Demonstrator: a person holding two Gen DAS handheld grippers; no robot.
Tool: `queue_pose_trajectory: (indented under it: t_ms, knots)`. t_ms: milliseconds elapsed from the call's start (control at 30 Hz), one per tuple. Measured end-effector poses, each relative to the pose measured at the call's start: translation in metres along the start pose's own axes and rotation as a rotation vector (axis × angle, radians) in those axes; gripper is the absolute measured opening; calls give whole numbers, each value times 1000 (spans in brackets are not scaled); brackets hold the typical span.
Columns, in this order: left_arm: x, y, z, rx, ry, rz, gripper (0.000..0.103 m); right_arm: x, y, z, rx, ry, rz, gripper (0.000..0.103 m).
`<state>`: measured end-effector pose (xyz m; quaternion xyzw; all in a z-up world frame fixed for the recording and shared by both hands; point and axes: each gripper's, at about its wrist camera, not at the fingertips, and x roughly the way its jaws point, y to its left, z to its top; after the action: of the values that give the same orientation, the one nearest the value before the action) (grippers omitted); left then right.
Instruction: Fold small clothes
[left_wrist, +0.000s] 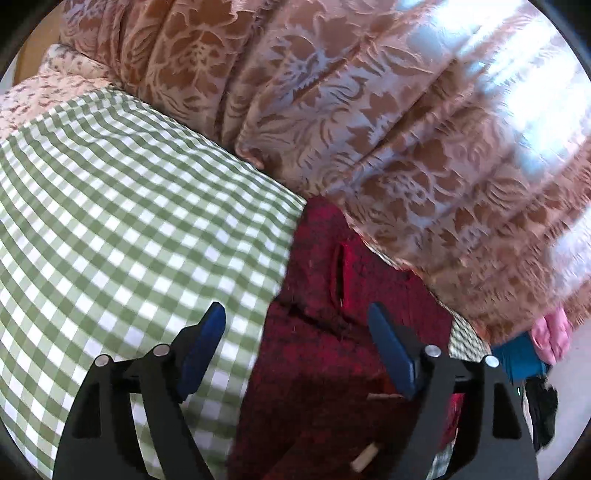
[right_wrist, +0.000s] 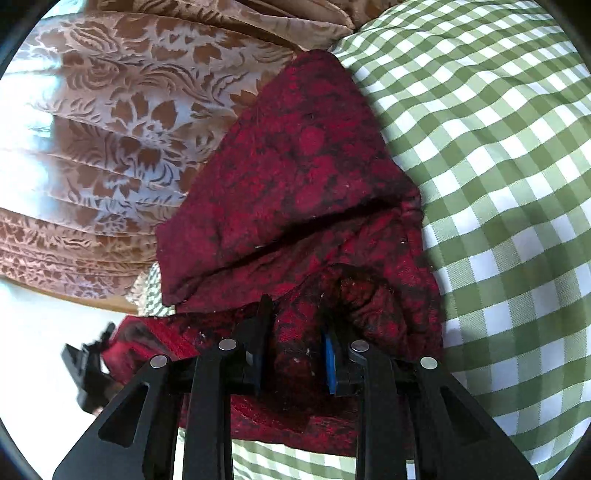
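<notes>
A dark red patterned garment (left_wrist: 332, 354) lies on the green-and-white checked cloth (left_wrist: 110, 221) beside the brown floral curtain. My left gripper (left_wrist: 295, 317) is open and empty, hovering over the garment's left edge. In the right wrist view the same red garment (right_wrist: 295, 177) is bunched and partly folded. My right gripper (right_wrist: 295, 314) is shut on a fold of the red garment at its near edge. The other gripper's black body (right_wrist: 88, 373) shows at the lower left.
A brown floral curtain (left_wrist: 369, 110) hangs along the far side of the checked surface and also shows in the right wrist view (right_wrist: 110, 129). Pink (left_wrist: 552, 332), blue (left_wrist: 521, 358) and black clothes (left_wrist: 543, 413) lie at the right edge. A floral pillow (left_wrist: 44, 88) sits far left.
</notes>
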<state>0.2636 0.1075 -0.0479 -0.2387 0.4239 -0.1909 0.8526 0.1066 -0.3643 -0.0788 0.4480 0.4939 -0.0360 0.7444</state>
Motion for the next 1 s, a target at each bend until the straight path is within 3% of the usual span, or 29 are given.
queue_pose_trajectory:
  t_ms: [67,133,233,333,400,533,600,667,733,800,900,1000]
  knots:
    - [-10,9,-11,22,8,-38,87,-5,2,-2,-2,1,41,34]
    - [-24,29,-23,-20,2,-54,90,-13,6,-6,-18,-8,85,36]
    - [-31,59,-32,-102,17,-19,90,-16,17,-10,-103,-37,-27,36]
    - [-44,69,-29,-130,-13,-10,90,-8,20,-10,-123,-27,-69,36]
    - [-53,65,-28,-107,-38,-27,90,-11,18,-9,-92,-32,-47,36]
    - [-58,37,-40,99,3,-73,90,-28,0,-3,42,-55,61,39]
    - [-54,30,-51,157,46,-87,90,-34,-2,-3,50,-50,96,52]
    - [-43,27,-66,187,97,-107,90,-47,3,-7,13,-88,86,86]
    - [-29,26,-79,192,136,-111,90,-61,3,-8,-8,-153,32,88]
    - [-18,24,-87,198,156,-114,89,-69,-2,-9,-15,-146,37,88]
    - [-4,25,-91,188,171,-138,88,-74,0,-21,-121,-107,5,88]
    - [11,25,-93,151,200,-174,72,-67,0,-44,-250,-56,-61,78]
